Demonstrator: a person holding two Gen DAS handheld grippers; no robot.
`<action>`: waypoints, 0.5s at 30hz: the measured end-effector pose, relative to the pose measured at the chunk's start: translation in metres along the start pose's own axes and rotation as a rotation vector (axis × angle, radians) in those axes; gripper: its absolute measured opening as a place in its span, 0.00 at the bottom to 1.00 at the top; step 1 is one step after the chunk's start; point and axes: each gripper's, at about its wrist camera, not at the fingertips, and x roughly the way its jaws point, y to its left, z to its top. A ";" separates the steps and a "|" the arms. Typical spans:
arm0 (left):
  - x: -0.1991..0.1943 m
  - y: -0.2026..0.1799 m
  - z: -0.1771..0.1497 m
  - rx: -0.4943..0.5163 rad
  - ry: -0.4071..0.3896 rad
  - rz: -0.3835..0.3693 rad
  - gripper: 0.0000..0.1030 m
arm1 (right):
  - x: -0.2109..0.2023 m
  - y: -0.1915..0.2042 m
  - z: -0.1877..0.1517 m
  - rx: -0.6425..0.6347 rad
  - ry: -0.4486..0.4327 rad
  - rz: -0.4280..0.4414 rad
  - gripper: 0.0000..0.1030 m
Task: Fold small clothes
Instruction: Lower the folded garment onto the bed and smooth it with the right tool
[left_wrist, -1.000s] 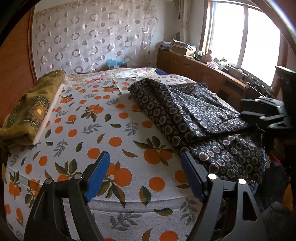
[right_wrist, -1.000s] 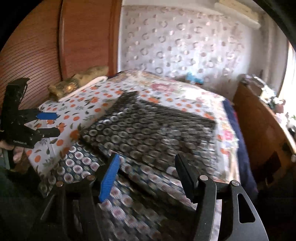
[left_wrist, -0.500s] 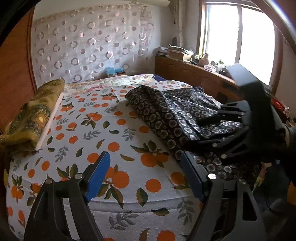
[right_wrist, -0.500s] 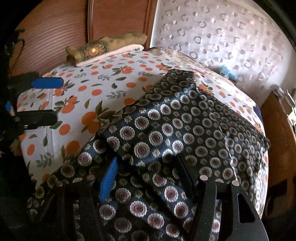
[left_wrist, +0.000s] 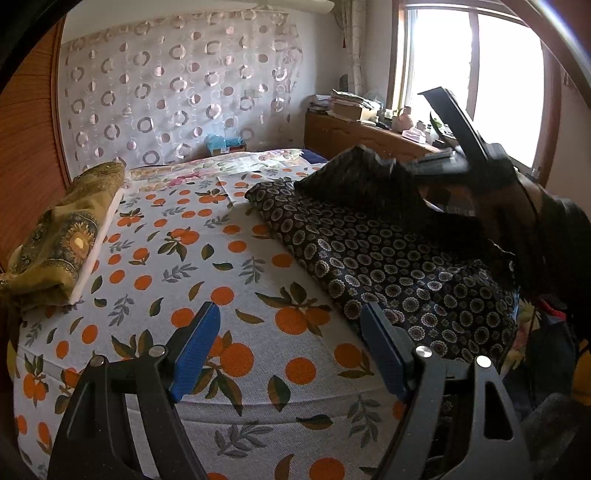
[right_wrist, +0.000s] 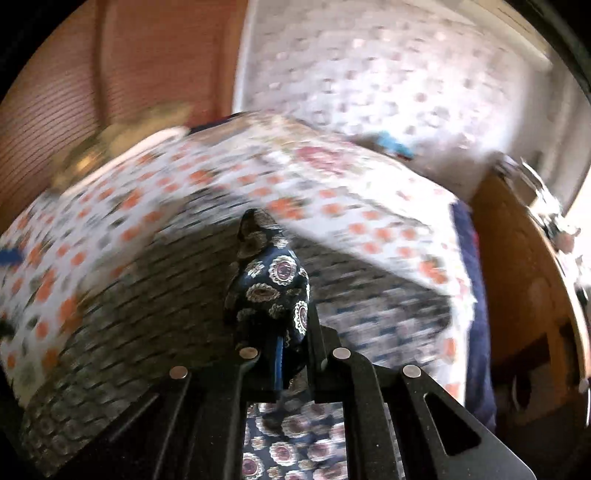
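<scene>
Half a second ago our right gripper (right_wrist: 286, 332) was still spread, low over the dark patterned cloth (left_wrist: 388, 254); now its jaws are pressed together on a bunched edge of that cloth, and the pinched fold pokes up between them in the right wrist view. From the left wrist view we see the same gripper (left_wrist: 402, 166) raised above the bed, with a corner of the cloth lifted off the rest and hanging from it in shadow. The remainder of the cloth lies flat on the right half of the bedspread (left_wrist: 192, 258), its near end draping over the bed's edge.

Our left gripper (left_wrist: 288, 350) has barely shifted. It hovers over the near edge of the bed, its blue-padded fingers (left_wrist: 194, 347) spread wide with nothing between them, the orange-print bedspread showing in the gap. It sits just left of the cloth and does not touch it.

At the far left of the bed we see a folded olive-gold cloth (left_wrist: 62, 236) resting on a white pad. A circle-patterned curtain (left_wrist: 177, 88) hangs behind the bed, and a wooden cabinet (left_wrist: 354, 136) piled with small things stands below the bright window (left_wrist: 476, 81). The right wrist view is heavily blurred, so beyond the pinched fold we can make out little detail there.
</scene>
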 end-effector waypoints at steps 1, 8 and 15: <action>0.000 0.000 0.000 0.001 0.002 0.001 0.77 | 0.002 -0.010 0.003 0.025 0.001 -0.007 0.09; 0.005 -0.004 -0.001 0.010 0.012 -0.006 0.77 | 0.036 -0.066 0.020 0.162 0.044 -0.107 0.09; 0.006 -0.004 -0.002 0.006 0.015 -0.008 0.77 | 0.040 -0.074 0.018 0.217 0.046 -0.177 0.17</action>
